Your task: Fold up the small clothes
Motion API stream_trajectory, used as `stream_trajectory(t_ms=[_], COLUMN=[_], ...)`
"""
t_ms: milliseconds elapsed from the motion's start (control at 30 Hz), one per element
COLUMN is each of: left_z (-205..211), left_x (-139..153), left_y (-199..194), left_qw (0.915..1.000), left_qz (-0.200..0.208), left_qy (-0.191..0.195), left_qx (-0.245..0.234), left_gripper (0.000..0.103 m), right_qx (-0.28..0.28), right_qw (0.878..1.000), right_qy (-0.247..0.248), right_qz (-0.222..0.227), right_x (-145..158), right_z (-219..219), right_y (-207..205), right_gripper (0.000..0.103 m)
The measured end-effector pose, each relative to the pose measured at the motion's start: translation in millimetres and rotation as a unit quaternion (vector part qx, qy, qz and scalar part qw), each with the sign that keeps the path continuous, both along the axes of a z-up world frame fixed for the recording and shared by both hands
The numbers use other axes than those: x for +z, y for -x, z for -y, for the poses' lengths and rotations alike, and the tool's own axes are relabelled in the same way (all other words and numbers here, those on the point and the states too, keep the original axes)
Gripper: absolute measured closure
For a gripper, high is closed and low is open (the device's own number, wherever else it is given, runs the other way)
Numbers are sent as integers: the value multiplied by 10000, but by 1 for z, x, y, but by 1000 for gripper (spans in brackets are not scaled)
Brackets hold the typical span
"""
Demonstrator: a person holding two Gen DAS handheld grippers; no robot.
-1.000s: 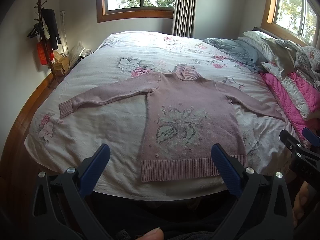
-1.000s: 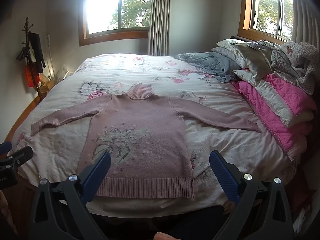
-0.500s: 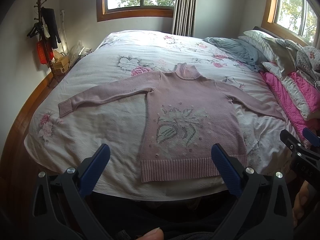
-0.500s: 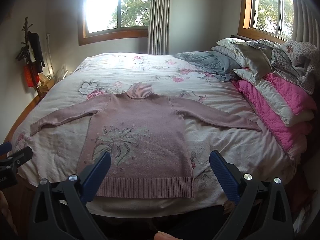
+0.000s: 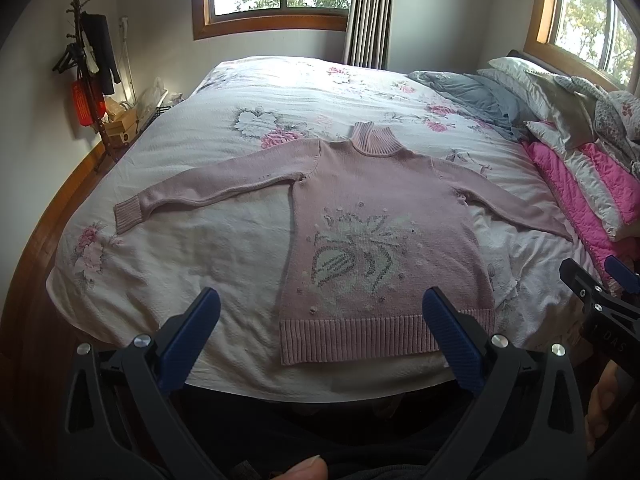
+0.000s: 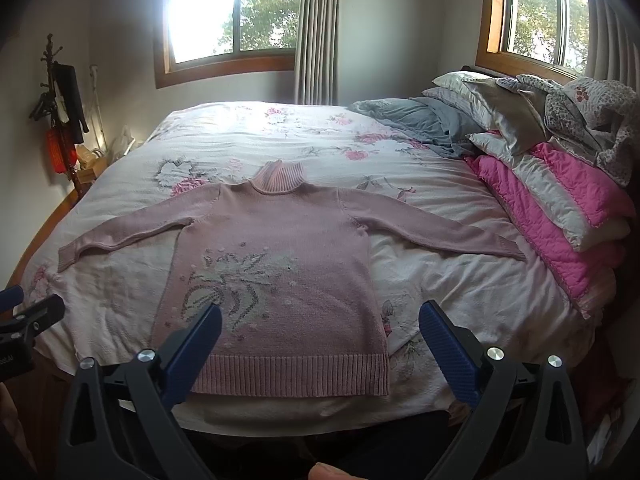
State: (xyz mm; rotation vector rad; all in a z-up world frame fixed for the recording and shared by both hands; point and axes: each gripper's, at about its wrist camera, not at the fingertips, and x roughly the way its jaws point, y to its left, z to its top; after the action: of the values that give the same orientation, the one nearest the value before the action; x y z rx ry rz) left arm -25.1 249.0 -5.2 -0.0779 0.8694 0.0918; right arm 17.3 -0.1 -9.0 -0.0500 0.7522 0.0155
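Pink turtleneck sweater [image 5: 380, 240], ribbed collar, cuffs and hem, grey-white floral motif on chest. Laid flat, front up, sleeves spread, centre of frame on floral bedspread [image 5: 224, 248]. Left tool [image 5: 320, 312] and right tool [image 6: 320, 320] both spread wide, empty, at lower frame above hem, clear of knit.

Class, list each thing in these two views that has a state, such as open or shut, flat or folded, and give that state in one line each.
Sweater: flat, unfolded, front up, sleeves spread.
Left gripper: open, holding nothing.
Right gripper: open, holding nothing.
Curtain: drawn aside between the windows.
Grey blanket: rumpled near the pillows.
Pink quilt: folded, stacked at the bed's side.
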Motion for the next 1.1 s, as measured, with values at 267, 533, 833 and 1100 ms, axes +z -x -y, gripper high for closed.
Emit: stream_trajectory(t_ms=[267, 533, 833, 1100], left_z=[-2, -10, 30, 55], left_x=[-12, -34, -63, -92], left_y=[-10, -44, -101, -127], left_qw=[9999, 9957, 9850, 9814], left_qz=[-122, 518, 222, -238], left_qy=[10, 695, 1140, 1290], left_qx=[58, -330, -1275, -1405], left_gripper=[3, 3, 3, 3], right_qx=[-7, 235, -1514, -3121], right_qw=[10000, 9983, 9647, 8513], right_qy=[-2, -363, -2107, -4213], right_qz=[-55, 395, -455, -199], right_x=[-4, -34, -123, -202], right_z=[0, 37, 250, 457], right_y=[-7, -41, -136, -188], right_gripper=[4, 4, 14, 39])
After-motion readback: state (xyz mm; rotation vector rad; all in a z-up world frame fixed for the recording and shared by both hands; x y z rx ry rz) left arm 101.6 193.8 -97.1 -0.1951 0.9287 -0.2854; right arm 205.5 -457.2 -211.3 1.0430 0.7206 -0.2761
